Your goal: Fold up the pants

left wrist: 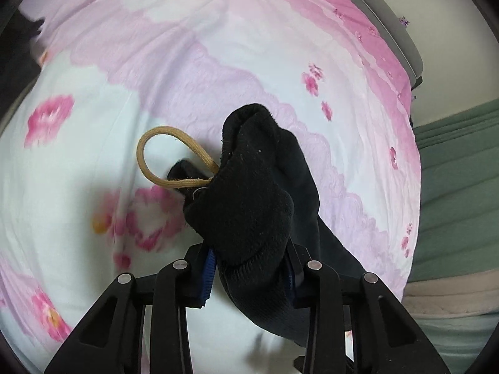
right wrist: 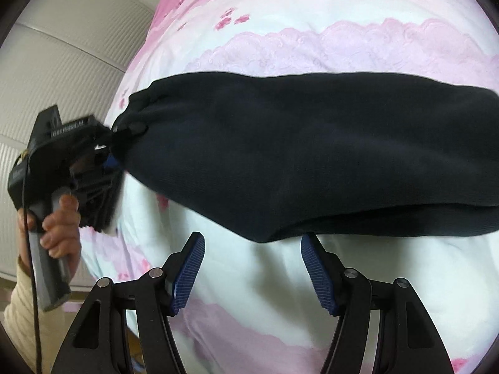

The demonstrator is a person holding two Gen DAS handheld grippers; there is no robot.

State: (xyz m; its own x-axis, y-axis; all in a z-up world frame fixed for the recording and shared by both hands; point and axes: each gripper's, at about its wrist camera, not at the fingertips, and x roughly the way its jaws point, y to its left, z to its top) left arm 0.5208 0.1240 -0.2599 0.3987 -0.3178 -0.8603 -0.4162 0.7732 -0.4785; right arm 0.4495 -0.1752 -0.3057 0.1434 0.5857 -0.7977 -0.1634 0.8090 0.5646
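The black pants [right wrist: 296, 155] lie stretched across the pink floral bedsheet [right wrist: 312, 15]. My left gripper [left wrist: 249, 268] is shut on the bunched waistband end of the pants [left wrist: 249, 193], where a tan drawstring loop [left wrist: 149, 152] sticks out. In the right wrist view the left gripper [right wrist: 113, 155] holds that end at the left, lifted off the sheet. My right gripper [right wrist: 252, 249] is open and empty, its blue pads [right wrist: 188, 271] just below the near edge of the pants.
The bedsheet [left wrist: 218, 46] covers a bed with a grey headboard edge [left wrist: 389, 31] at the top right. A green blanket [left wrist: 458, 187] lies beyond the bed's right side. A white wall panel [right wrist: 62, 62] stands at the left.
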